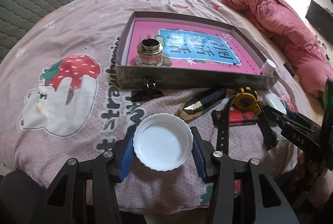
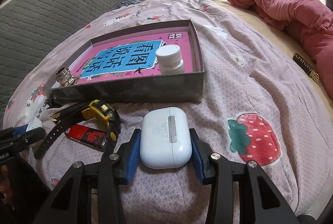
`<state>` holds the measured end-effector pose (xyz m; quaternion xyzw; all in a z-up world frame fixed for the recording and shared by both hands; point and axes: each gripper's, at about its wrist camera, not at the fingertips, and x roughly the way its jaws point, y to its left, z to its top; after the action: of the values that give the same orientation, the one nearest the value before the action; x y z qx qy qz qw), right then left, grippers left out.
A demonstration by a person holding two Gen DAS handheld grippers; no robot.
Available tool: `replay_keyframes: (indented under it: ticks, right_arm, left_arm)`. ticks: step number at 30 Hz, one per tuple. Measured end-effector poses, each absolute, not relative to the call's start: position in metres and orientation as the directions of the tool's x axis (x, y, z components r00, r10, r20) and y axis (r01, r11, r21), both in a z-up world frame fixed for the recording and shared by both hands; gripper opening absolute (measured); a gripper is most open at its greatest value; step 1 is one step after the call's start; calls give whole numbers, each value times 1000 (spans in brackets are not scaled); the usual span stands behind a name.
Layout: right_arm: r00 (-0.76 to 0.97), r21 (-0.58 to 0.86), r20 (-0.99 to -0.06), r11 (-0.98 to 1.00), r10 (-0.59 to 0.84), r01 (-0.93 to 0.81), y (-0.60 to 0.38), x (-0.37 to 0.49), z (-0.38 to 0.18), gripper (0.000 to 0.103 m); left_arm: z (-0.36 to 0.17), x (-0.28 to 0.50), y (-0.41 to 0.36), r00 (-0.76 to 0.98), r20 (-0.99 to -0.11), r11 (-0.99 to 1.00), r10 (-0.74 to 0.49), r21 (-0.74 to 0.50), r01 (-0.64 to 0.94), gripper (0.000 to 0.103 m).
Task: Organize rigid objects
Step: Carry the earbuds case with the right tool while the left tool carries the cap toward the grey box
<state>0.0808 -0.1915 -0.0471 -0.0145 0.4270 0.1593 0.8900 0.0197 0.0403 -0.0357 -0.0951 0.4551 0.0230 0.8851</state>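
Observation:
My left gripper point(image 1: 162, 141) is shut on a white plastic lid point(image 1: 162, 143), open side up, just above the bedsheet. My right gripper point(image 2: 165, 141) is shut on a white earbud case point(image 2: 165, 137) lying on the sheet. Ahead stands a shallow grey box point(image 1: 195, 79) with a pink book inside; it also shows in the right wrist view point(image 2: 129, 92). In the box stand a small glass jar point(image 1: 150, 53) with a gold neck and a white pill bottle point(image 2: 170, 59). The right gripper shows at the right edge of the left wrist view point(image 1: 291, 120).
In front of the box lie a black clip point(image 1: 148, 84), a black and gold bar point(image 1: 205, 102), a yellow watch with black strap point(image 1: 247, 102) and a red lighter point(image 2: 87, 136). A pink quilt point(image 2: 291, 9) lies at the right, a grey headboard point(image 2: 41, 16) at the left.

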Motion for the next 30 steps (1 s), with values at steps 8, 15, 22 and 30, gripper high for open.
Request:
replay_keyframes:
  ticks: [8, 15, 22, 30]
  right_arm:
    - [596, 124, -759, 957, 263, -264, -201, 78, -44, 44]
    - [621, 128, -740, 961, 258, -247, -207, 73, -34, 44]
    - [638, 128, -715, 951, 286, -282, -203, 62, -20, 44]
    - [659, 120, -686, 941, 309, -316, -191, 52, -4, 44]
  left_arm:
    - [-31, 15, 37, 595, -802, 985, -41, -133, -111, 51]
    - [-25, 10, 33, 614, -789, 989, -31, -112, -94, 51]
    - [-21, 11, 33, 626, -779, 988, -42, -126, -90, 51]
    - [-10, 10, 23, 666, -744, 993, -56, -110, -40, 51]
